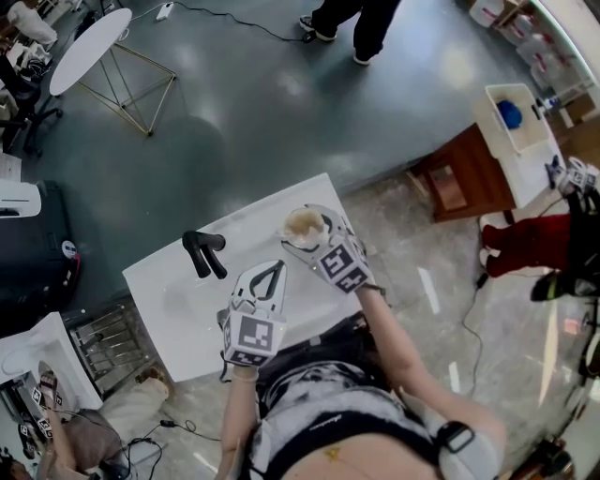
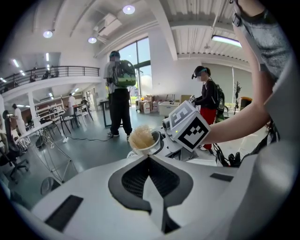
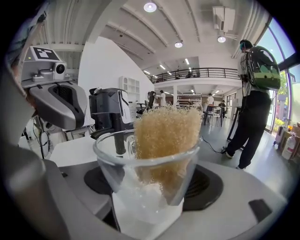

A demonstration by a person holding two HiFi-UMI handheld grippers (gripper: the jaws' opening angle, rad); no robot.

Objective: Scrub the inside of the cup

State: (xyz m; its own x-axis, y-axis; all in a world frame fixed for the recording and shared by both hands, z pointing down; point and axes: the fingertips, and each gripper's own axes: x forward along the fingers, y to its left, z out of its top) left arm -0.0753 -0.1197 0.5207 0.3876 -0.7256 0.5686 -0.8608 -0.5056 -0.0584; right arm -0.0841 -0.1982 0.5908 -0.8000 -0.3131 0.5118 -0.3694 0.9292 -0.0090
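A clear glass cup (image 1: pixel 302 228) with a tan sponge (image 3: pixel 168 136) standing up inside it is held over the far edge of the white table (image 1: pixel 178 300). My right gripper (image 1: pixel 317 242) is shut on the cup (image 3: pixel 147 187), with one jaw on each side of its lower wall. My left gripper (image 1: pixel 272 274) hovers over the table just left of the cup, its jaws shut with nothing between them. In the left gripper view the shut tips (image 2: pixel 149 159) point at the cup (image 2: pixel 144 145) and the right gripper's marker cube (image 2: pixel 192 129).
A black two-pronged object (image 1: pixel 203 253) lies on the table's left part. A person (image 1: pixel 356 23) stands on the floor beyond the table. A white round side table (image 1: pixel 89 52) is far left and a wooden cabinet (image 1: pixel 459 173) is to the right.
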